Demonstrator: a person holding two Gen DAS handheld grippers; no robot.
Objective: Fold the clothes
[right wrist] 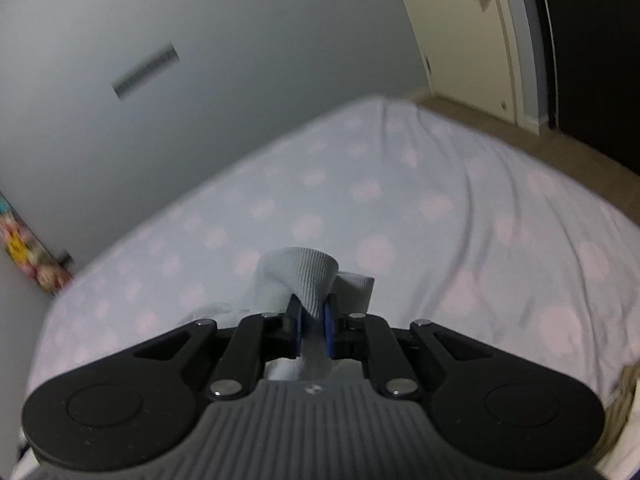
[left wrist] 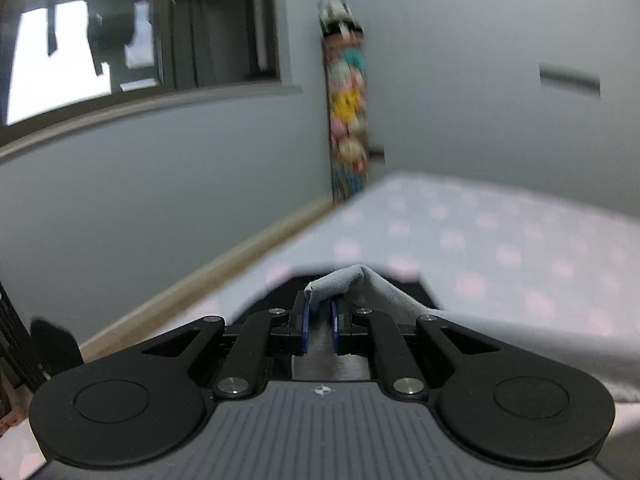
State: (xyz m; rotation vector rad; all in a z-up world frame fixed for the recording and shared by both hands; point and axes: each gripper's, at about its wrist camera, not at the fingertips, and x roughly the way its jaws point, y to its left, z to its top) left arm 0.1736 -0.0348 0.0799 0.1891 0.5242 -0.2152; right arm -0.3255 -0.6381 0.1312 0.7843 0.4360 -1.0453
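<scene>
Both tongs are clamped on grey ribbed cloth: left tongs [left wrist: 320, 312] pinch a bunched edge of the grey garment [left wrist: 374, 292], which trails off to the right; right tongs [right wrist: 313, 320] pinch another bunched bit of it, poking up between the blue pads [right wrist: 329, 330]. Garment's held up over the bed [right wrist: 440, 200] w/ dotted sheet; colourful skateboard [left wrist: 347, 100] leans in far corner. Prob. mid-lift, carrying an edge over for a fold. Next: keep both grips level, lay edge down flat on bed, then let go.
</scene>
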